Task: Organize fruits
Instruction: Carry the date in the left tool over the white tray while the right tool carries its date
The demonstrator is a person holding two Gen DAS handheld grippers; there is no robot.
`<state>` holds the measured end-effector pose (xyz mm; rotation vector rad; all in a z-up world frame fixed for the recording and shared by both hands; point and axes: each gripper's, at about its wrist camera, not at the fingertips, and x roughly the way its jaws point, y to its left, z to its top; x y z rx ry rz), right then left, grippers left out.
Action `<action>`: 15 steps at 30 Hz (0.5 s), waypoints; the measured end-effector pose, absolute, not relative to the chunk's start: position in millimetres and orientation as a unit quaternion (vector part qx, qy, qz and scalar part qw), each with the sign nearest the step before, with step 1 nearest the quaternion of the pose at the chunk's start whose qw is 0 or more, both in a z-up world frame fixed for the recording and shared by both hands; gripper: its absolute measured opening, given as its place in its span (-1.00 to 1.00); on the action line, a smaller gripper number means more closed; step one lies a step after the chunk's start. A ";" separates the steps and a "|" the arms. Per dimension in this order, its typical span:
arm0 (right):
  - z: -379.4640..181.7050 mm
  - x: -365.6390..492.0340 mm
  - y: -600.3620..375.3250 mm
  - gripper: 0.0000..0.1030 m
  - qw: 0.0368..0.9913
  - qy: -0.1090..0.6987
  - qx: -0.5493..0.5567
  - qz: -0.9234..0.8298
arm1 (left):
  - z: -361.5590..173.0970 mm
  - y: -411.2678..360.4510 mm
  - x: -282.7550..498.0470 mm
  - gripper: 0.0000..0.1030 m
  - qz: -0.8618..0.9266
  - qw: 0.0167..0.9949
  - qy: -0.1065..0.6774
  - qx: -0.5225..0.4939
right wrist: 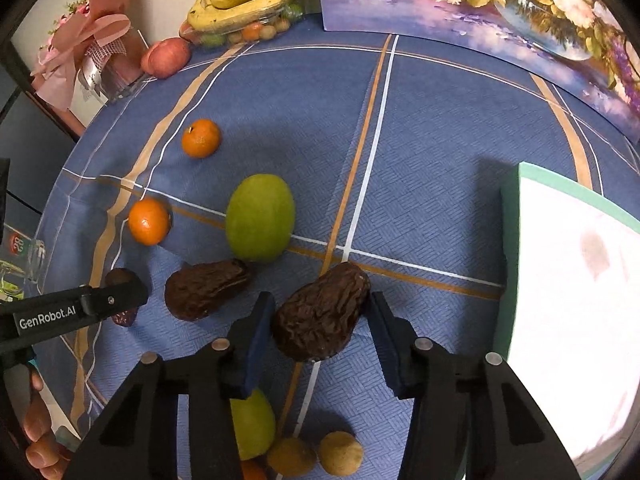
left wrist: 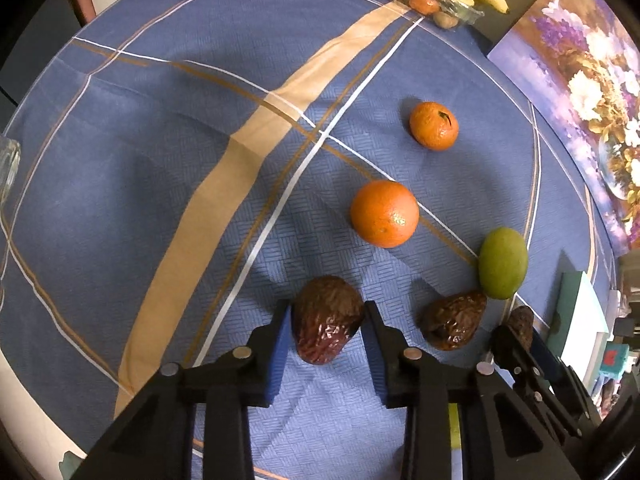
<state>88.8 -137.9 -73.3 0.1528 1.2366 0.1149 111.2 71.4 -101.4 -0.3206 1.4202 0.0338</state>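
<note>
Pointing steeply down, jaws straddling avocados (left wrist: 326, 318)

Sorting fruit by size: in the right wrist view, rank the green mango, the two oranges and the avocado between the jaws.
Green mango and avocado: alike, avocado nearer. Then nearer orange, farther orange: alike.

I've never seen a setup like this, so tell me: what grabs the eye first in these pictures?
Three dark, wrinkled avocados near the bottom of the blue cloth: the left gripper has shut its jaws on one, the right gripper straddles another, and a third lies between. Beyond them sit two bright oranges and a green mango.
</note>
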 end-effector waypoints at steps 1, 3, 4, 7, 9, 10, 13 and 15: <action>-71.5 88.5 -138.0 -0.06 0.812 0.577 0.072 0.054 | -98.1 74.1 111.7 -0.29 0.015 0.746 0.648 -0.151; -66.4 89.0 -137.6 -0.06 0.815 0.572 0.074 0.056 | -93.7 78.1 111.0 -0.29 0.015 0.750 0.642 -0.160; -61.8 88.0 -138.4 -0.06 0.818 0.568 0.076 0.057 | -88.8 81.0 108.6 -0.29 0.014 0.754 0.637 -0.162; -48.1 83.3 -142.3 -0.06 0.826 0.556 0.080 0.056 | -70.9 82.6 103.7 -0.29 0.007 0.769 0.617 -0.168; -38.7 79.9 -146.0 -0.06 0.828 0.552 0.083 0.050 | -58.0 82.4 99.7 -0.29 -0.002 0.780 0.601 -0.173; -34.4 76.7 -148.1 -0.06 0.829 0.550 0.085 0.047 | -52.8 81.7 97.7 -0.29 -0.006 0.785 0.595 -0.175; -23.7 71.3 -154.7 -0.06 0.833 0.545 0.090 0.037 | -33.9 77.4 91.3 -0.29 -0.019 0.798 0.576 -0.175; -17.2 68.8 -159.7 -0.06 0.836 0.540 0.092 0.031 | -21.6 73.9 89.0 -0.29 -0.027 0.804 0.569 -0.172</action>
